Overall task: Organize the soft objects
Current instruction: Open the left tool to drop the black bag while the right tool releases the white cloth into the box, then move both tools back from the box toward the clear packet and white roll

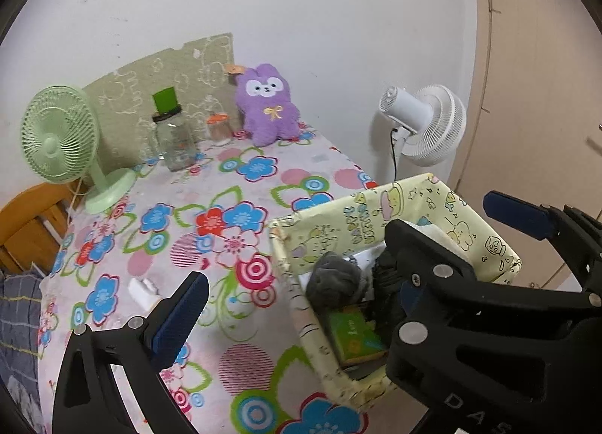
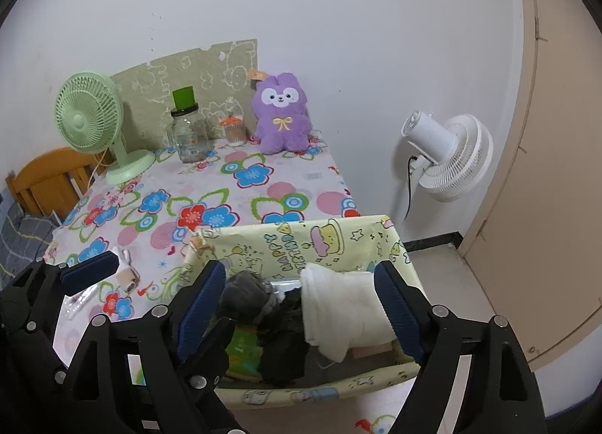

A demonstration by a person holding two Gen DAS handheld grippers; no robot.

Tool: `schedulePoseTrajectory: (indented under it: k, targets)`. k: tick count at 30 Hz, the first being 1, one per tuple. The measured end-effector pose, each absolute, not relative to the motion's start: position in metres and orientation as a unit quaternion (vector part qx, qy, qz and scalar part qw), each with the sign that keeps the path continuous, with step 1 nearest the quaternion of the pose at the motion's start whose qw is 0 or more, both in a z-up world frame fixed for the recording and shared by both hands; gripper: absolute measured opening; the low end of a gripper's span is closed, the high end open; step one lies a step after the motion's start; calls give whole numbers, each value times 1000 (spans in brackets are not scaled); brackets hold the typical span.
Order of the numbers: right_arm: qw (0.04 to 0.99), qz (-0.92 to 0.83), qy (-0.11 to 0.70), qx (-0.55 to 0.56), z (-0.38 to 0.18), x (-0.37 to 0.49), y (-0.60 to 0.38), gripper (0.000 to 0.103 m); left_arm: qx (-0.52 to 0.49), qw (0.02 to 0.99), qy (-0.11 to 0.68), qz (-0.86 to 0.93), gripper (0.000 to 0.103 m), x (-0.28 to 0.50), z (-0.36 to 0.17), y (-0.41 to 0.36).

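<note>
A box wrapped in yellow cartoon paper (image 2: 286,242) stands at the near right corner of the flowered table (image 2: 158,178). Inside lie a rolled grey sock (image 2: 244,294), a black sock (image 2: 282,343) and a folded white cloth (image 2: 338,309). My right gripper (image 2: 299,268) hangs open over the box, the white cloth lying by its right pad without being pressed. My left gripper (image 1: 297,253) is open too, straddling the box's left wall (image 1: 289,283) beside the grey sock (image 1: 333,277). A purple plush toy (image 2: 282,114) sits upright at the table's far edge.
A green desk fan (image 2: 90,114), a glass jar with a green lid (image 2: 188,133) and a small orange-capped jar (image 2: 235,129) stand along the back. A small white item (image 1: 145,291) lies near the left gripper. A white floor fan (image 2: 447,155) and a beige door (image 2: 545,208) are to the right.
</note>
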State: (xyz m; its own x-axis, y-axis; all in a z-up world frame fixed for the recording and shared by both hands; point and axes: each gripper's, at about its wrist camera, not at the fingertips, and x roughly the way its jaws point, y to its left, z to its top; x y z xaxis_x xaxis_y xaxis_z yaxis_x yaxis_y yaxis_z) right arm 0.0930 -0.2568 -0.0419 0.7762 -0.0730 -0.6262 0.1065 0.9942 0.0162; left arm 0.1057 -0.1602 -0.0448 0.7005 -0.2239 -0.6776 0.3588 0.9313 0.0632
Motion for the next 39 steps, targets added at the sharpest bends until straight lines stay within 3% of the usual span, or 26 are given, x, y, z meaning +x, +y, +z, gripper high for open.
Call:
schedulePoseTrajectory:
  k: [39]
  targets:
    - [950,31,309,-8,-9,79,-121,85,54,938,330,-91,96,84,-19,-17]
